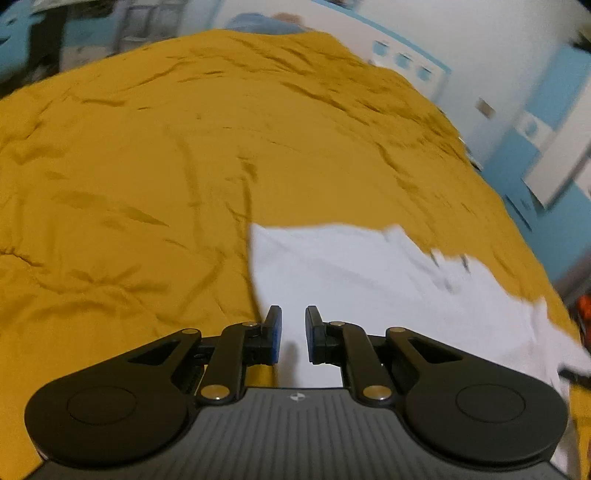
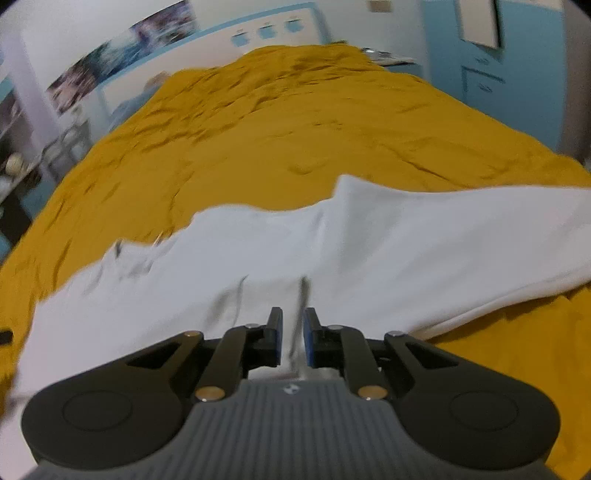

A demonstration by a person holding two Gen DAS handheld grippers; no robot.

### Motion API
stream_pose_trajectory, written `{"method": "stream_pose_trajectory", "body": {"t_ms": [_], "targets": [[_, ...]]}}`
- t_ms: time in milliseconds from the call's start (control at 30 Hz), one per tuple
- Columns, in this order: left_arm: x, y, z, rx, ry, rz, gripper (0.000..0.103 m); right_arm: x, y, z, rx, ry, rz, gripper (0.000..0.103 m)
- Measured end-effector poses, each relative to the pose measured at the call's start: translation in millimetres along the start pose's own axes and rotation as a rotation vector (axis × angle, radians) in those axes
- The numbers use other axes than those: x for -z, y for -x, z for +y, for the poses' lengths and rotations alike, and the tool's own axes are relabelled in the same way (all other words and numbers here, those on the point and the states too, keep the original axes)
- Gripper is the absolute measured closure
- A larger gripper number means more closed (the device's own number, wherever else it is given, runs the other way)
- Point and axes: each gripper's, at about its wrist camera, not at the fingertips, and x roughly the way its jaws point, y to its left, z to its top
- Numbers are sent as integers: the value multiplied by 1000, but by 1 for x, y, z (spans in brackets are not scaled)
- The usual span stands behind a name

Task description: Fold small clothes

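A white garment [image 1: 369, 280] lies spread on the mustard-yellow bedspread [image 1: 147, 166], near its front right. My left gripper [image 1: 293, 325] is at the garment's left edge, which runs straight up to its fingers. Its pads stand a narrow gap apart with white cloth between them. In the right wrist view the same garment [image 2: 332, 251] stretches across the bedspread [image 2: 295, 129]. Creases in it converge on my right gripper [image 2: 293, 325], and a fold of cloth sits pinched between its nearly closed pads. Both views are blurred.
The bedspread is wrinkled and runs far ahead in both views. A blue pillow [image 1: 258, 22] lies at the far end. Blue and white cabinets [image 2: 480, 81] stand on the right, cluttered shelves [image 2: 14, 166] on the left.
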Motion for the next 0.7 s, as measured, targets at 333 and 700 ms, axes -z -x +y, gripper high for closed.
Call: {"method": "stream_pose_trajectory", "body": {"t_ms": [333,700], "targets": [[56,6,-2,-116,-55,118,87,25,-10,5,21,6,41,103],[56,22,-12,-228,-42,149,86,28,-7,-11,67,-29,90,103]]}}
